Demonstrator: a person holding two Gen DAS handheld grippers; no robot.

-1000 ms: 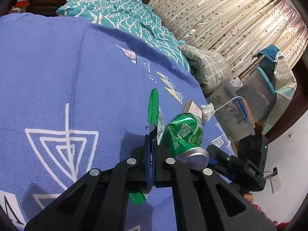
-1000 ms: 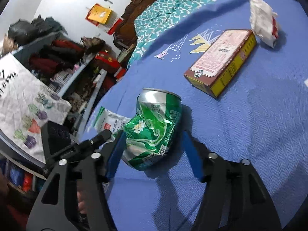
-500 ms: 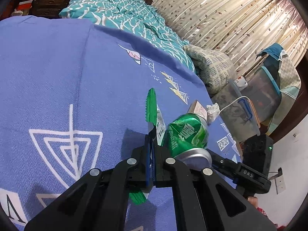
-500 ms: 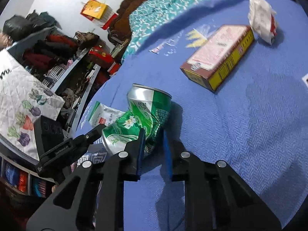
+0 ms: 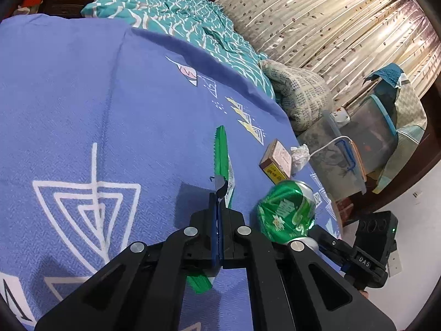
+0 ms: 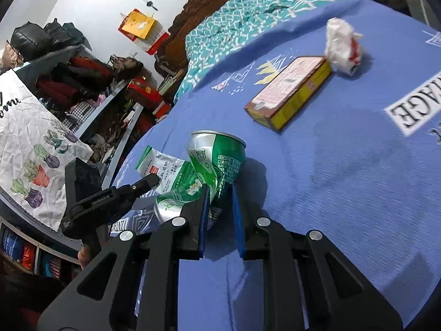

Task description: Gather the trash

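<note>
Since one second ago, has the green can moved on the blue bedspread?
Yes. In the right wrist view the green can, now pinched in the right gripper, sits farther from the box.

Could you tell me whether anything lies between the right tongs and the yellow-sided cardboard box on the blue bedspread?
Yes: the crushed green drink can, gripped in the right tongs, is in front of the cardboard box.

A home bedroom: blue patterned bedspread [image 5: 110, 96], rumpled teal quilt [image 5: 171, 13], carved dark wooden headboard [image 6: 209, 2], leaf-print beige curtains [image 5: 330, 22].
</note>
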